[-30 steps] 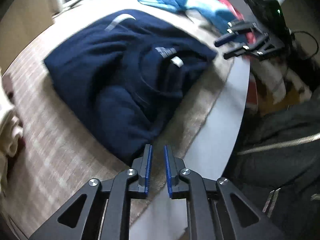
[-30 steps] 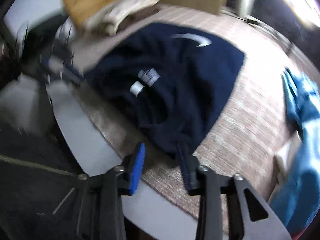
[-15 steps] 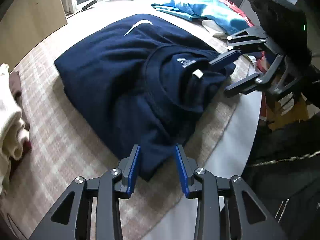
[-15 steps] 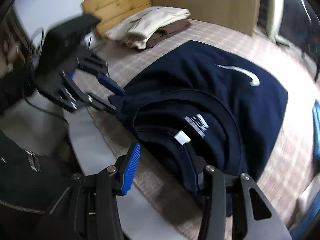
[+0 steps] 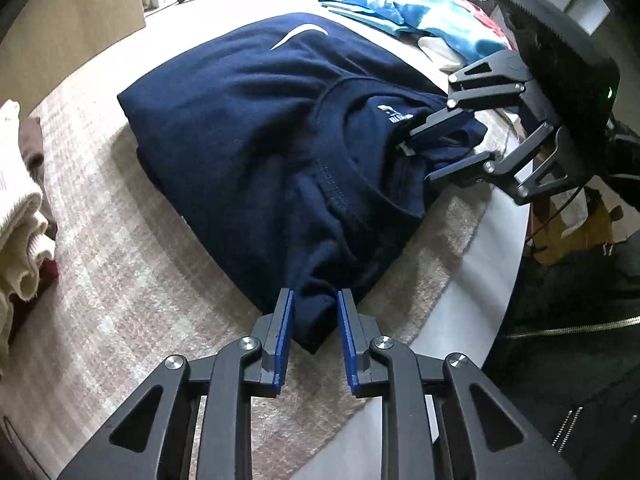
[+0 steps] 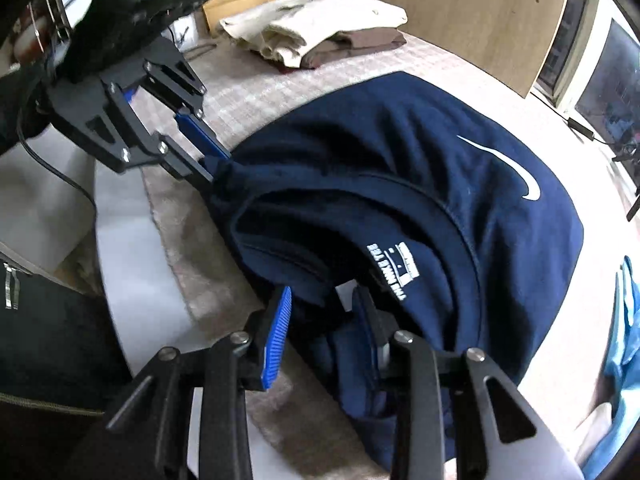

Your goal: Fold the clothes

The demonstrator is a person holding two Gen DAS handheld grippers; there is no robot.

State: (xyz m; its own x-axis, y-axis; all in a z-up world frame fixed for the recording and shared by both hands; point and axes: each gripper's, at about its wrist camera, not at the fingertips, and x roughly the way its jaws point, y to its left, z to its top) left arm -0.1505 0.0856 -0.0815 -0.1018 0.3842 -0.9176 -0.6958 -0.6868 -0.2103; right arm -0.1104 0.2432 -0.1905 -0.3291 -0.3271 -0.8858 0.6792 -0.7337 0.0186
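Observation:
A navy T-shirt (image 5: 260,132) with a white swoosh lies part-folded on the beige table cover, its collar and printed label facing up. In the left wrist view my left gripper (image 5: 314,308) has the shirt's near corner bunched between its blue pads, and its jaws are closing on the fabric. My right gripper (image 5: 420,156) pinches gathered cloth beside the collar. In the right wrist view the navy T-shirt (image 6: 400,168) fills the middle. There my right gripper (image 6: 324,308) has fabric under the label between its closing jaws, and my left gripper (image 6: 216,166) holds the far corner.
A stack of folded cream and brown clothes (image 6: 320,36) sits at the far side. A heap of light blue garments (image 5: 420,20) lies beyond the shirt. The round white table edge (image 5: 460,320) runs close to both grippers, with a person's dark zipped jacket (image 5: 580,340) beyond it.
My left gripper slid forward over the shirt's near corner and closed on it. My right gripper came in to the collar side and narrowed on the cloth there.

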